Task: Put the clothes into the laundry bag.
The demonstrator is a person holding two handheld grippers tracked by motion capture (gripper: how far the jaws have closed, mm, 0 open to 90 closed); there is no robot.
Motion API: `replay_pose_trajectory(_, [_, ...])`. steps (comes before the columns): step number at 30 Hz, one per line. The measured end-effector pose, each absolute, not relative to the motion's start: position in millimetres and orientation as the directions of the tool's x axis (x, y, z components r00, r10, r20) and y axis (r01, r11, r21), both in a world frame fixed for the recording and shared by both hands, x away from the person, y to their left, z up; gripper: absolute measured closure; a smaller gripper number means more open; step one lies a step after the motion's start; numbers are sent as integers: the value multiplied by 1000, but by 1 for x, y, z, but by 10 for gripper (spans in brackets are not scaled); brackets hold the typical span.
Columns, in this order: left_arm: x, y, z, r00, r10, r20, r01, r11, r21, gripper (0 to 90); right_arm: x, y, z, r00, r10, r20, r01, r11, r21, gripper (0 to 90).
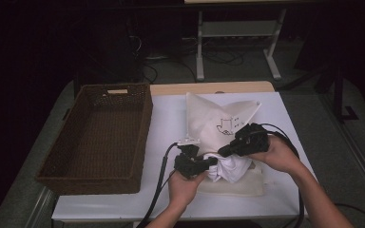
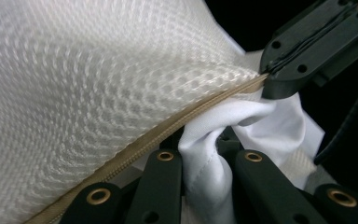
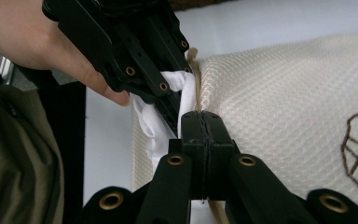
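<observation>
White table (image 1: 285, 118), dark room, wicker basket (image 1: 100, 137).

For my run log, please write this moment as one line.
left gripper: shut on white cloth | right gripper: shut on mesh bag zipper edge | wicker basket: empty

The mesh bag (image 1: 214, 121) is cream with a honeycomb weave and a brown line drawing (its zip tan). White cloth (image 1: 228, 167) bunches between black grippers. The basket (image 1: 100, 137) is dark brown wicker.
</observation>
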State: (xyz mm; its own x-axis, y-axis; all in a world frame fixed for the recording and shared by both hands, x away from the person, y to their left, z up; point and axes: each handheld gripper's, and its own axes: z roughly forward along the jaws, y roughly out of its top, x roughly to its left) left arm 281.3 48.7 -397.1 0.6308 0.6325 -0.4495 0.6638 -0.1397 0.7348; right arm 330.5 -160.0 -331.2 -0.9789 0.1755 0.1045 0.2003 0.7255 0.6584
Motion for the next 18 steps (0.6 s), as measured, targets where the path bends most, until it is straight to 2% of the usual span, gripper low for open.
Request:
replay_pose_trajectory(3, [277,47,-397,627,633,-455,657,-114,745,835,326,-156,-323,-983,157,99,183,724,665,889])
replay_pose_trajectory(6, [282,41,-406,600,676,-428,654,-106,749,834,325,-155,-323,-982,162,100,187,729,658,890])
replay_pose_trajectory(8, [292,36,-418,567,727,-388,646,-99,757,833,330,-158,-330,-976,179,120,213,720,661,890])
replay_pose_trajectory(9, [300,36,-426,533,747,-397,659,-72,749,832,335,-162,-339,-970,208,127,240,722,649,890])
replay_pose_trajectory(12, [305,36,-429,522,749,-409,670,-62,740,826,341,-165,-352,-960,238,147,276,728,627,889])
replay_pose_trajectory(15, [302,38,-426,535,746,-395,678,-101,728,790,345,-165,-365,-955,244,166,294,734,613,888])
replay_pose_trajectory(16, [302,40,-426,538,741,-402,689,-112,716,742,346,-163,-365,-955,242,173,297,732,613,888])
replay_pose_trajectory(18, [298,47,-424,552,723,-415,701,-132,701,708,347,-163,-365,-955,239,174,295,733,612,888])
